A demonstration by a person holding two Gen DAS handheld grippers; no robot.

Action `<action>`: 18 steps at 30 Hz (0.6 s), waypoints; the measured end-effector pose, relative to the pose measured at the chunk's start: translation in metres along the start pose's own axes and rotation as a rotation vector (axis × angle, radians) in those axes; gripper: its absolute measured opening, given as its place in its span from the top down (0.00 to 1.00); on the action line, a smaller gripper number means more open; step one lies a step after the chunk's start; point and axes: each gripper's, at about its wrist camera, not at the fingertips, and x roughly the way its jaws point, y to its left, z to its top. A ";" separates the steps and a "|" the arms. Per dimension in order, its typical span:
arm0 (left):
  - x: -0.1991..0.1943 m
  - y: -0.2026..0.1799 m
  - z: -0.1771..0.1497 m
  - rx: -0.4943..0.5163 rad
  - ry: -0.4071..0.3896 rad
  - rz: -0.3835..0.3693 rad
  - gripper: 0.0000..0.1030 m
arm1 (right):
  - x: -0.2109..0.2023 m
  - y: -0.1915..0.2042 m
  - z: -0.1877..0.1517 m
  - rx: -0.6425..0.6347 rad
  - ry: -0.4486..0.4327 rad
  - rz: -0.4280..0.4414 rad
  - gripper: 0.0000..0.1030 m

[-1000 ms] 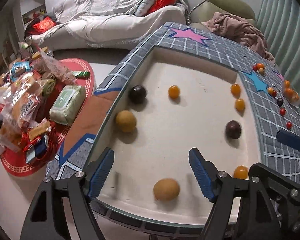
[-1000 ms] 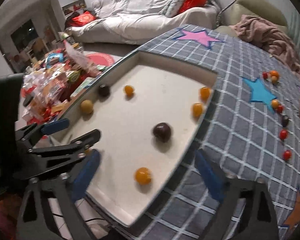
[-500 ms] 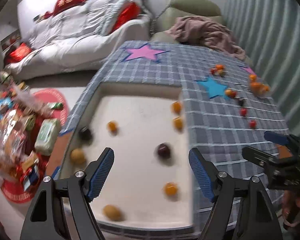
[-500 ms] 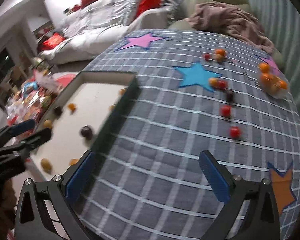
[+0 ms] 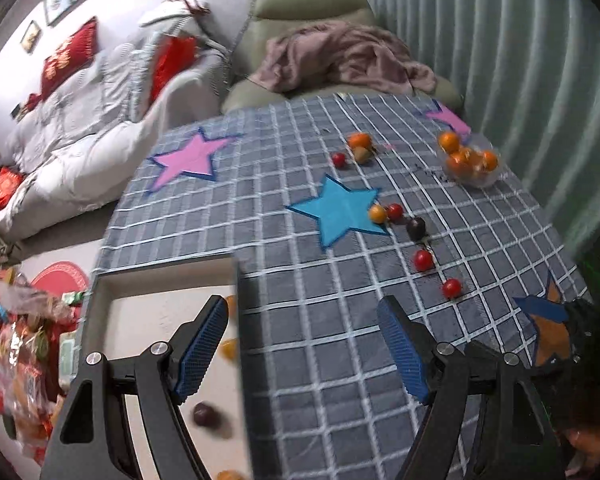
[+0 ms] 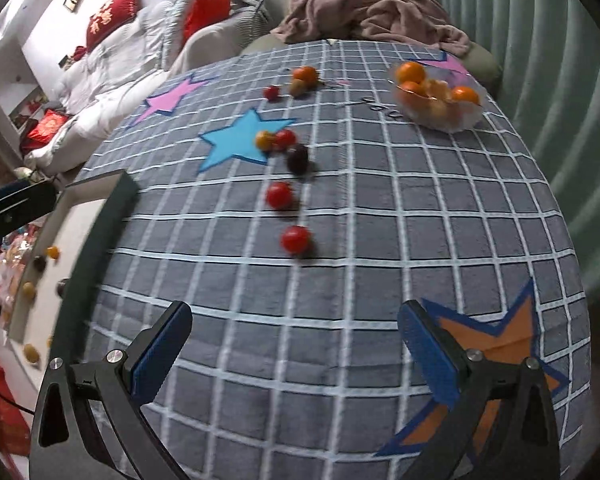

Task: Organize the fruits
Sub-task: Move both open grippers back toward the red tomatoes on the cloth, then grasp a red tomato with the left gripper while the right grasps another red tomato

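- Hovering over the grey, white-checked cloth-covered surface (image 5: 340,360), the left gripper (image 5: 302,350) has its blue-padded jaws spread wide with nothing between them.
- Pointing down at the same cloth, the right gripper (image 6: 296,352) also stands wide open and empty, with an orange star patch (image 6: 500,340) just past its right finger.
- Small round fruits lie loose on the cloth: two red ones (image 6: 296,239) in a line beyond the right gripper, then a dark purple one (image 6: 298,158), and a yellow-orange one (image 6: 265,140) touching another red one (image 6: 285,139) at the edge of a blue star patch (image 6: 240,140).
- Farther back, an orange fruit (image 6: 306,75), a brownish one and a small red one sit close together.
- A clear bowl of orange fruits (image 6: 436,96) rests near the far right edge of the surface.
- More fruits, orange and dark, lie in the pale sunken area (image 5: 148,320) at the left, where the cloth is folded back; one dark fruit (image 5: 204,414) shows beside the left gripper's left finger.
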 end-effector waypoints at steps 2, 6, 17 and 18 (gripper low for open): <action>0.016 -0.014 0.002 0.022 0.019 -0.018 0.24 | 0.005 -0.005 0.001 -0.007 -0.001 -0.014 0.00; 0.050 -0.042 0.006 0.059 0.059 -0.051 0.24 | 0.010 -0.009 0.001 -0.043 -0.010 -0.025 0.00; 0.113 -0.081 0.024 0.035 0.130 -0.123 0.24 | 0.020 -0.016 0.002 -0.104 -0.026 -0.002 0.01; 0.117 -0.084 0.025 0.041 0.132 -0.124 0.24 | 0.022 -0.015 0.003 -0.112 -0.028 0.003 0.01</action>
